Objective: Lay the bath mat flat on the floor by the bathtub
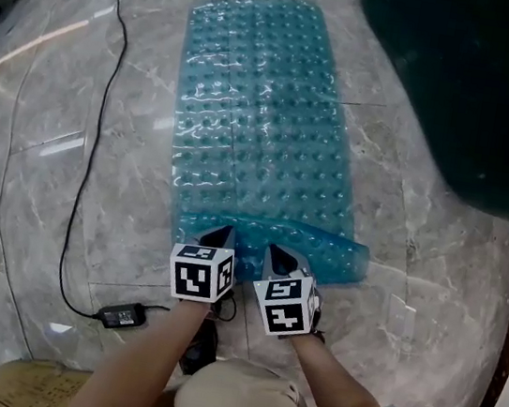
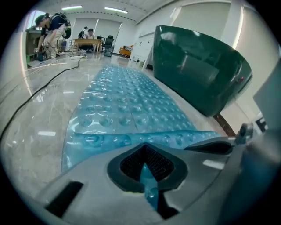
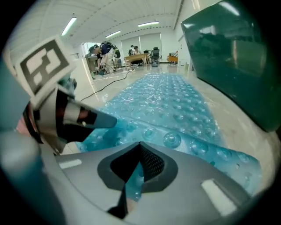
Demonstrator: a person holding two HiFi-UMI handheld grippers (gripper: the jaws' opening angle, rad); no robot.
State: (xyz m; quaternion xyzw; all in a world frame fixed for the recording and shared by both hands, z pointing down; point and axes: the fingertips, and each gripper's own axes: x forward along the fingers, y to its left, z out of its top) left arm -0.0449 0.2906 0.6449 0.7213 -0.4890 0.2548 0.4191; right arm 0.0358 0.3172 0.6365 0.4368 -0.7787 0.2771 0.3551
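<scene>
Left gripper (image 1: 221, 235), right gripper (image 1: 277, 251): jaws pinched tight on bath mat (image 1: 262, 123) near edge, side by side.

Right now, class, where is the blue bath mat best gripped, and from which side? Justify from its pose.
Probably grip the bath mat by its near short edge, coming from the person's end. That edge curls up off the floor, thin enough to pinch; the rest lies flat. The left gripper and right gripper are both shut on it there.
</scene>
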